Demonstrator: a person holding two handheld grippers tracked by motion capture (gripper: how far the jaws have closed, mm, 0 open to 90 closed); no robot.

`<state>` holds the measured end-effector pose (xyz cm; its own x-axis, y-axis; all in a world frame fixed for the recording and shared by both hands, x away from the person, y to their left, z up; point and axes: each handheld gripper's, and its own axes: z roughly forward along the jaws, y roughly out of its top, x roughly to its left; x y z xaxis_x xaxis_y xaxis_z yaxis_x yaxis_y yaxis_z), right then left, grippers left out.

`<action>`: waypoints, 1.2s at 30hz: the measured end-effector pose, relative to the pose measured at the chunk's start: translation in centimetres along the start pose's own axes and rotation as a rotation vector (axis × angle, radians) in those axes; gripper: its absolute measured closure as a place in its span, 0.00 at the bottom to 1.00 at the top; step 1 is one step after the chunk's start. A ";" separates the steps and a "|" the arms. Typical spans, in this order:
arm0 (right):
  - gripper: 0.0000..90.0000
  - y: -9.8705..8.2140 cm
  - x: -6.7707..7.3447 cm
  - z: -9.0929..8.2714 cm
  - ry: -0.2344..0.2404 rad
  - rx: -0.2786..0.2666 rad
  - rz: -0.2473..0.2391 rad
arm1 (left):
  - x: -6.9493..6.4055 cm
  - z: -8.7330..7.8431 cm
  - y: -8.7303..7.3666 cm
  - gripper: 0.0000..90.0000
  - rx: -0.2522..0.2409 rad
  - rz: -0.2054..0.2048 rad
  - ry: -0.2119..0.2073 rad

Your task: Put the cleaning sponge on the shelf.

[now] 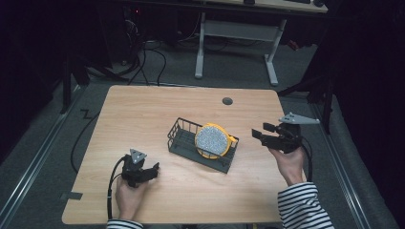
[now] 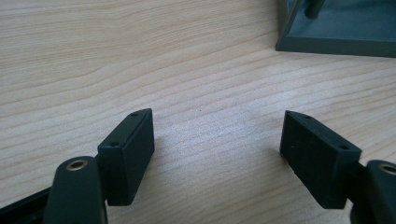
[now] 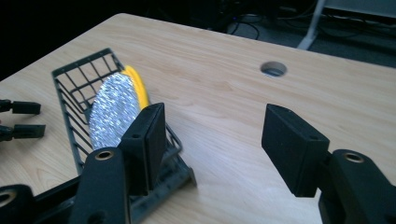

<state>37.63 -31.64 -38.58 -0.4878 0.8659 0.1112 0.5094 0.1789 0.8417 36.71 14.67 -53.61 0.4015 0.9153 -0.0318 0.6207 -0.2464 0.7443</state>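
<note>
A dark wire rack point(image 1: 184, 136) lies near the middle of the wooden table point(image 1: 143, 109). In it a round silver glittery disc point(image 1: 211, 140) with a yellow rim stands on edge, leaning toward the rack's right end. My left gripper point(image 1: 154, 171) rests low on the table at the front left, open, with bare wood between its jaws point(image 2: 217, 140). My right gripper point(image 1: 259, 132) hovers right of the rack, open and holding nothing point(image 3: 212, 140). The right gripper view has the rack point(image 3: 79, 93) and the disc point(image 3: 112, 109) beyond its left jaw.
A round cable hole point(image 1: 227, 101) sits in the table near the far edge. The rack's corner point(image 2: 336, 42) lies ahead of the left gripper. Beyond the table stand a white desk frame point(image 1: 236, 33) and floor cables. A person's striped sleeves enter at the bottom.
</note>
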 end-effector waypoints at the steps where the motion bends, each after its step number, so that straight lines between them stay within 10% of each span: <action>1: 0.45 -0.3 -0.3 -0.3 -0.004 -0.002 0.009 | 0.0 0.0 0.0 0.30 0.000 0.000 0.000; 15: 0.46 -6.3 -3.4 -3.9 -0.061 -0.017 0.138 | 0.0 0.0 0.0 0.30 0.000 0.000 0.001; 36: 0.46 -12.1 -3.6 -1.6 -0.058 0.020 0.223 | 0.0 0.0 0.0 0.30 0.000 0.000 0.001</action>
<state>32.07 -37.63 -48.34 -0.3202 0.9103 0.2625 0.6143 -0.0114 0.7890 36.70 14.66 -53.61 0.4008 0.9156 -0.0312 0.6210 -0.2465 0.7441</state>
